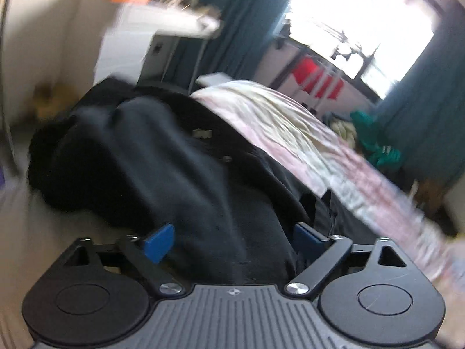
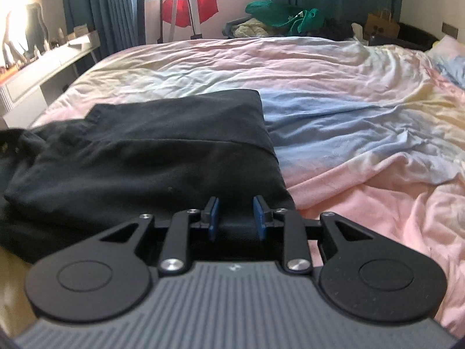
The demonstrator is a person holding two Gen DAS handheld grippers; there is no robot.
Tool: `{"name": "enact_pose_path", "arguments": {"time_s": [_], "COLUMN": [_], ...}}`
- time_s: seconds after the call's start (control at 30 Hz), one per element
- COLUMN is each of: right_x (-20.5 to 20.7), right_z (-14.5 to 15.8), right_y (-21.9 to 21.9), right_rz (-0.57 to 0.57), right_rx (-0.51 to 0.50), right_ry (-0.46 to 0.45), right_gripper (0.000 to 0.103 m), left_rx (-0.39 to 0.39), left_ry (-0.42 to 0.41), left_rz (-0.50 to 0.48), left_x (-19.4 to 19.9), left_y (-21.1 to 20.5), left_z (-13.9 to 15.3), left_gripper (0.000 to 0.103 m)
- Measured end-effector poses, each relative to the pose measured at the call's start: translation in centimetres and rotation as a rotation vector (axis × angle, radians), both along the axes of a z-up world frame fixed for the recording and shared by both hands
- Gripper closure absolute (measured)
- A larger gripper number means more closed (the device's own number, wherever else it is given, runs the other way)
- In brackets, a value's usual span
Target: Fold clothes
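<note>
A black garment (image 2: 151,151) lies partly folded on the near left part of the bed (image 2: 348,87), its right edge straight. My right gripper (image 2: 237,218) sits at the garment's near right corner. Its blue pads (image 2: 213,218) are drawn close, with a bulge of black cloth pinched between them. The left wrist view is blurred and tilted. There the black garment (image 1: 162,168) lies bunched in front of my left gripper (image 1: 232,241). Its blue fingers (image 1: 159,241) stand wide apart over the cloth and do not press on it.
The pastel sheet (image 1: 276,122) covers the wide bed. A white desk (image 2: 43,64) with small items runs along the left. Beyond the bed's far end are a heap of green and yellow clothes (image 2: 284,17), a red cloth on a stand (image 2: 189,8), curtains and a window.
</note>
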State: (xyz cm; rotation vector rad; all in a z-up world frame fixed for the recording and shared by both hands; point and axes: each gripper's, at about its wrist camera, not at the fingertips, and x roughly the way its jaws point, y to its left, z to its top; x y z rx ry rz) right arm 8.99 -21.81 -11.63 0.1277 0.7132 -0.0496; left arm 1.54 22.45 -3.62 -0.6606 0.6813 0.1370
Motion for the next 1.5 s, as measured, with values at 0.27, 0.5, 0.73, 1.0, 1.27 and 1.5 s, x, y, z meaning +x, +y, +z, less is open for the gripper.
{"name": "enact_pose_path", "arguments": {"time_s": [0.27,0.5,0.73,1.0,1.27,1.5], "right_x": [-0.3,-1.2,0.4,3.5,2.9,2.4], "right_z": [0.5,1.6,0.7,-2.3,-1.5,1.1], "right_y": [0.1,2.8,6.9,7.1,6.0,1.0], "right_rz": [-0.001,0.079,0.270,0.301,0.295,0.175], "right_rx": [0.022,-0.059,-0.061,-0.058,0.018,0.225], "right_ry": [-0.026,-0.157,-0.158,-0.027,-0.034,-0.030], "right_gripper": [0.072,0.072,0.075,0.076,0.076,0.075], "left_rx": [-0.557,-0.553,-0.433,-0.081,0.333,0.568], "left_ry": [0.125,0.040,-0.022,-0.106,-0.266,-0.503], "left_rz": [0.276,0.448,0.447,0.367,0.267,0.128], "left_x": [-0.2,2.7,2.9,4.6,6.8,6.9], "left_y": [10.5,16.0,17.5,12.6,0.7,-15.3], "left_z": [-6.0,-6.8,-6.6,-1.1,8.9,15.7], "left_gripper": [0.003,0.016,0.061,0.080,0.083,0.083]}}
